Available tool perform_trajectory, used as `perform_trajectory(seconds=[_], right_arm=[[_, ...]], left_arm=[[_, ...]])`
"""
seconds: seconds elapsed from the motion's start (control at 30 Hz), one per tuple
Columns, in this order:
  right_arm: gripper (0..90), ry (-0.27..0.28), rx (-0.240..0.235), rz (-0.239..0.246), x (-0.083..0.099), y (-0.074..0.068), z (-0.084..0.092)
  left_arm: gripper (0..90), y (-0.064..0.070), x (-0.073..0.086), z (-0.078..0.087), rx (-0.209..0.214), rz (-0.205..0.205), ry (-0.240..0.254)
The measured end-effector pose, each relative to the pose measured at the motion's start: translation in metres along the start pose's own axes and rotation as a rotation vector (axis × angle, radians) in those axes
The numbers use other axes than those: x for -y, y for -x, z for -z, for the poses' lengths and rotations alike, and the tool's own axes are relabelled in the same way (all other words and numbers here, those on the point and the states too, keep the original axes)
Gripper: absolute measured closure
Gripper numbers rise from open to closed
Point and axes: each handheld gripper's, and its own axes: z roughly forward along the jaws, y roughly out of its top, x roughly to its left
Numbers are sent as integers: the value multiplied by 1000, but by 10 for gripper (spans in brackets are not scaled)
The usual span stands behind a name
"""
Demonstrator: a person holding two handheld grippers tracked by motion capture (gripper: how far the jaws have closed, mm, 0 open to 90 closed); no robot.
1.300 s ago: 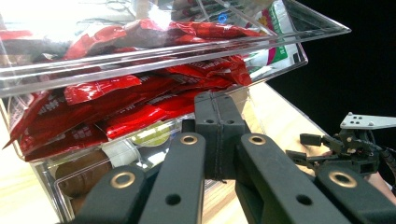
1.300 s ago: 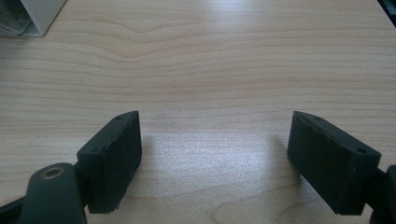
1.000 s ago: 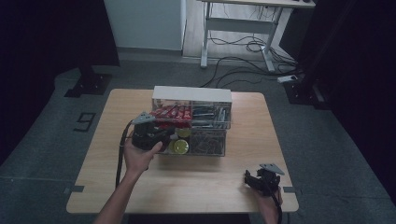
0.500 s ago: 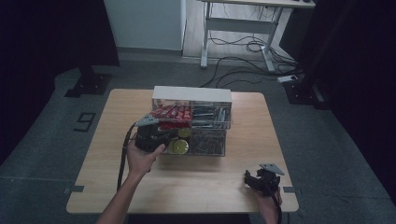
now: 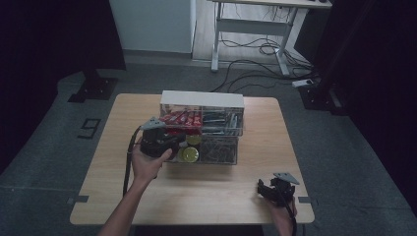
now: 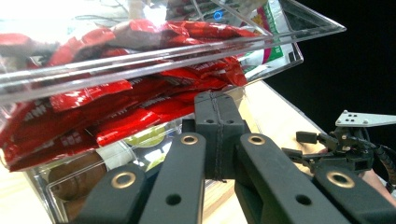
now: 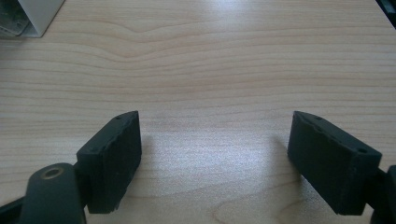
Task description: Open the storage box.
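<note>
A clear drawer organizer with a white top (image 5: 201,98) stands mid-table. Its upper left drawer holds red packets (image 5: 182,119) (image 6: 116,107). The lower drawer, pulled out, holds yellow-green round things (image 5: 189,154) and metal clips (image 5: 216,150). My left gripper (image 5: 173,143) (image 6: 217,100) is at the organizer's front left, jaws pressed together, tips just under the red-packet drawer and against the clear plastic. My right gripper (image 5: 269,189) (image 7: 215,154) rests near the table's front right, jaws wide apart over bare wood with nothing between them.
The wooden table (image 5: 123,196) has free room in front of and beside the organizer. The other hand's gripper (image 6: 336,149) shows far off in the left gripper view. A corner of the organizer (image 7: 32,16) sits at that view's top left.
</note>
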Motion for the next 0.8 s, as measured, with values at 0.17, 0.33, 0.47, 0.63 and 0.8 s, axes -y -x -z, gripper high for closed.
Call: perform_trajectory(seconds=[0.17,0.33,0.47,0.63,0.8], right_arm=[[177,0,0,0,0,0,0],[177,0,0,-1,0,0,0],[177,0,0,-1,0,0,0],[177,1,0,-1,0,0,0],[177,4,0,1,0,0,0]], left_arm=[[900,2,-4,2,-7,-7,4],[900,3,-9,3,-12,-10,12],[900,4,-12,4,-11,-14,15],[900,4,-16,2,-20,-16,10],[900,4,-19,0,-26,-17,7]])
